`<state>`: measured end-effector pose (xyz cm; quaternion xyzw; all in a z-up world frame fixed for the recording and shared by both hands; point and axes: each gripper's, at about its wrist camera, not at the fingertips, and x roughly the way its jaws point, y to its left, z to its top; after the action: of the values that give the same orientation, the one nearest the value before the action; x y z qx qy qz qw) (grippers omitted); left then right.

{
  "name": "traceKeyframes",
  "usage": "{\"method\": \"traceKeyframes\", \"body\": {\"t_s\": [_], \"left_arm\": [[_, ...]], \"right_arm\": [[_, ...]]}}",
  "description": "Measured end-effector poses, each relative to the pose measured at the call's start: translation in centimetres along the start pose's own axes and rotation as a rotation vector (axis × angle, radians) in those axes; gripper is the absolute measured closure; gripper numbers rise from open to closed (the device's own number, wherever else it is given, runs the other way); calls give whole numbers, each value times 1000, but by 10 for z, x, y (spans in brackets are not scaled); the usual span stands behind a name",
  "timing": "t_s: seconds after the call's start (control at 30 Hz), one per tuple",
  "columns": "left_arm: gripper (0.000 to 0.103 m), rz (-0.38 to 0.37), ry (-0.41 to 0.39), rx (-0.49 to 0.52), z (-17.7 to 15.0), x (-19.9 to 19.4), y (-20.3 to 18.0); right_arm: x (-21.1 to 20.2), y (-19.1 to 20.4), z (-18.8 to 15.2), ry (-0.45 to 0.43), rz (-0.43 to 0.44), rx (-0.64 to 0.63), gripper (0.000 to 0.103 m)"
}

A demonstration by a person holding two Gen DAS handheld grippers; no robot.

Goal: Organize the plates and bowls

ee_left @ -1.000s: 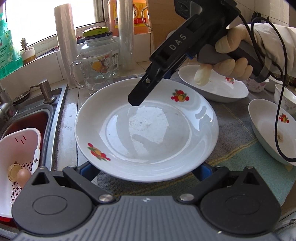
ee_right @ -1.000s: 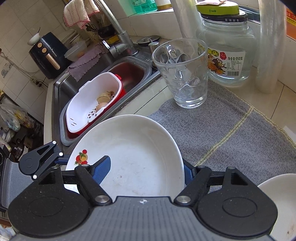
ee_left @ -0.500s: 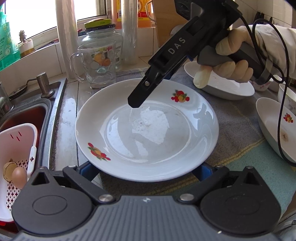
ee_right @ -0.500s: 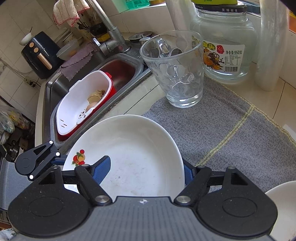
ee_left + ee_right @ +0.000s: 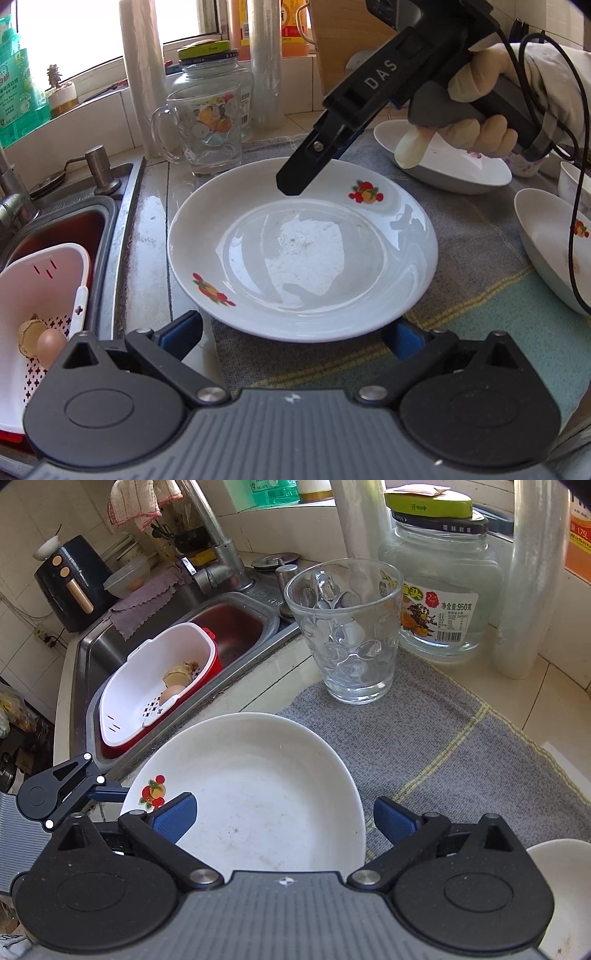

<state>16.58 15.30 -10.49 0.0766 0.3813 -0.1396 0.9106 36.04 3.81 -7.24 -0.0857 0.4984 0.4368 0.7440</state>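
Both your grippers, left (image 5: pixel 291 330) and right (image 5: pixel 284 814), are spread wide around the plate (image 5: pixel 303 247) (on the grey cloth (image 5: pixel 436 738)), mug (image 5: pixel 347 635) beyond.

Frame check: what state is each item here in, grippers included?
plate: flat on the cloth, empty, smudged.
left gripper: open, pads flanking the plate's near rim.
right gripper: open, over the plate.
glass mug: upright, empty.
jar: lid on.
colander: in the sink, holding an egg.
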Motion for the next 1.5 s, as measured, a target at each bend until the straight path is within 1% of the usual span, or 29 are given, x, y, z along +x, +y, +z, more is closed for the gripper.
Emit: {"method": "traceKeyframes", "body": {"t_s": [0.17, 0.4, 0.63, 0.93, 1.13, 1.27, 1.4, 1.5], "left_arm": [[1, 9, -16, -35, -3, -15, -3], [1, 31, -36, -44, -3, -35, -22], [1, 29, -55, -76, -5, -54, -46], [1, 84, -103, -139, -7, -84, -72], [1, 100, -111, -157, -12, -100, -91], [1, 119, -99, -173, -19, -106, -107], [1, 121, -85, -177, -26, -109, -121], [1, 119, -89, -187, -28, -111, -132]], "right_arm": [[-13, 9, -6, -16, -28, -28, 0], [-40, 23, -19, -57, -45, -54, 0], [-74, 43, -44, -97, -58, -84, 0], [-117, 64, -83, -155, -95, -104, 0], [-145, 71, -114, -204, -124, -94, 0], [-161, 74, -141, -235, -165, -92, 0], [-174, 77, -177, -259, -206, -77, 0], [-183, 76, -205, -268, -232, -46, 0]]}}
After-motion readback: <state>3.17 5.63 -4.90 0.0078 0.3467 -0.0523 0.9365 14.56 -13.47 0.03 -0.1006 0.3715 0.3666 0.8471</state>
